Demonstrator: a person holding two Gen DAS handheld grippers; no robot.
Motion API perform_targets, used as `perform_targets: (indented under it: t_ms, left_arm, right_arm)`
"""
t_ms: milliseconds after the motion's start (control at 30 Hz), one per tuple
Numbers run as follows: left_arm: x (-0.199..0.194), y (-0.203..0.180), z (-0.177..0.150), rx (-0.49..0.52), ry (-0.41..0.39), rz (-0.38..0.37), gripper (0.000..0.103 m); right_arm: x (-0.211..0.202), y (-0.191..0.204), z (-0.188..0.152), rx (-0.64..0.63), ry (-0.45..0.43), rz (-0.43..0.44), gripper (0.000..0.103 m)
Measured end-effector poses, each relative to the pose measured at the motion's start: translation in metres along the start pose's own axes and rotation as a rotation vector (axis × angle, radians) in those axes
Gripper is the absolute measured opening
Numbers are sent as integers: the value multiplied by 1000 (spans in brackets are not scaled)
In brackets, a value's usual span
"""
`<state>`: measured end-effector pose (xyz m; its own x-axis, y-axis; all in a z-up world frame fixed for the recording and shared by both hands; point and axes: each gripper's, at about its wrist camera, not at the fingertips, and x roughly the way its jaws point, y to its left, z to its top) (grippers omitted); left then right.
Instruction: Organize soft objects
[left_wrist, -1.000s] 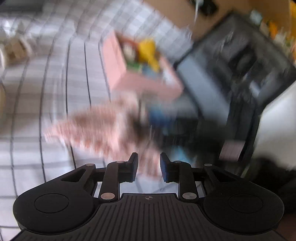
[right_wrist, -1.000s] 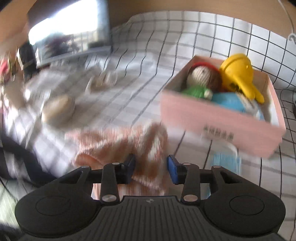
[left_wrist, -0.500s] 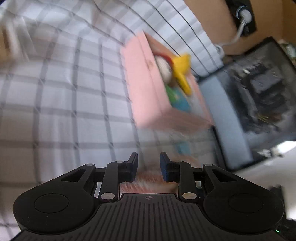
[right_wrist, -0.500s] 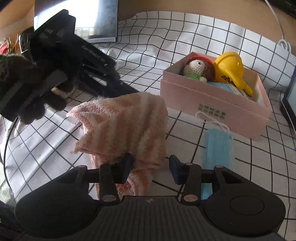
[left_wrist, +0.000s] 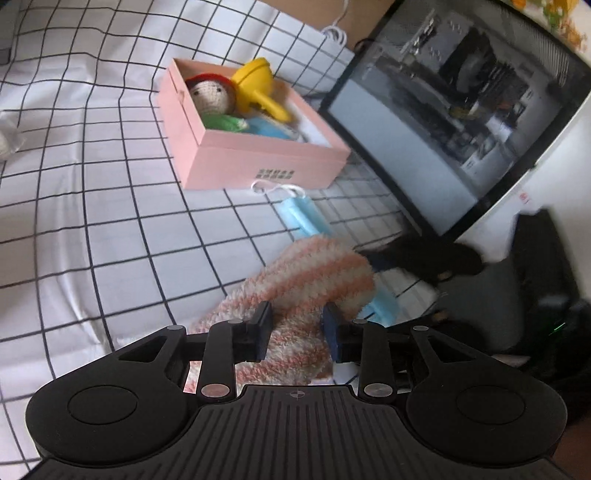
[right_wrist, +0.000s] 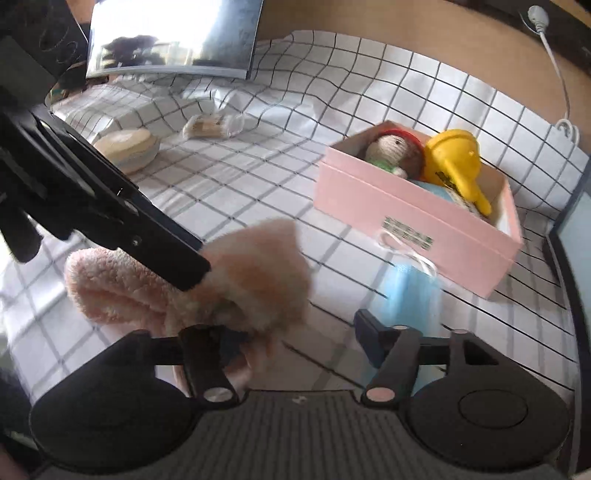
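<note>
White cloth with a black grid (left_wrist: 110, 221) covers the table, and a dark monitor (left_wrist: 461, 122) stands at its far right edge. On the cloth sits a pink box (left_wrist: 258, 155) holding a crocheted doll (left_wrist: 212, 98), a yellow plush toy (left_wrist: 258, 88) and something blue. Just in front of the box lies a blue face mask (left_wrist: 304, 218), its white ear loops touching the box wall. A fluffy orange-and-white striped towel (left_wrist: 306, 291) lies bunched on the table, overlapping the near end of the mask. The left claw (left_wrist: 297, 334) has its fingers on either side of the towel, seemingly clamping a fold. The right claw (right_wrist: 299, 339) is spread wide, the towel's blurred edge draped against its left finger and nothing held. A round beige cushion (right_wrist: 125, 147) rests further back.
</note>
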<state>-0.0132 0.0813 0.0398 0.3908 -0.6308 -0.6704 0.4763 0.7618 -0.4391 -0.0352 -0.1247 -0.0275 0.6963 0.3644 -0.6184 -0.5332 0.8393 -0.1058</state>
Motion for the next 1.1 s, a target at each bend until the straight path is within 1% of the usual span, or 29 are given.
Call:
perform_targets:
  t_ms: [67,100,200,300,367,433,567,667,800,833,867,900,967,1000,1033,1067,1100]
  left_arm:
    - [6,-10,-1,39,-4,57,34]
    - [9,-15,-1,49,-9,85,34]
    - [21,-22,4,45,-44,167,35]
    - [30,-24,10,47,-62,228,37]
    - [37,-26,15,63,-47,250,38]
    - [42,-31,19,73,-14,258,37]
    - [48,-48,19,168,44,280,38]
    - [47,-54,20,187,69,274,40]
    - [45,-63,20,233,113,249,42]
    - [45,-65,19,240,120,242,45]
    - [45,-67,18,247,128,233,51]
    - [45,-68,17,250,135,223,54]
    - [45,-71,15,258,151,190,69]
    - [45,-72,14,264,156,169,73]
    - [46,-73,12,272,163,148,80]
    - [46,-74,11,288,165,133,81]
    - [45,-74,10,302,159,135,81]
  right_arm:
    - [-16,-12,-5,8,-1,-16,80]
    - [-22,-17,-8,18,-2,-31,81]
    - [-33,-37,-15,96,14,-75,82]
    - [-31,-54,-23,201,41,-105,82]
    - [-28,-60,-30,247,59,-126,82]
    - [-26,-63,-37,279,67,-140,82]
    - [-25,-69,-51,317,86,-149,83]
    - [-27,-74,-57,324,86,-158,84]
    - [-25,-76,-57,323,79,-160,85]
    - [-24,-76,-57,321,77,-161,86]
    - [-24,-75,-57,319,75,-161,87]
    - [-23,-75,-57,318,73,-160,87]
    - [-21,-75,-57,319,75,-155,89]
    - [-20,-75,-58,319,74,-153,90]
    - [-20,-74,-59,323,69,-159,92]
    - [-20,-74,-60,326,66,-165,94]
    - [-20,-75,-61,329,61,-170,95]
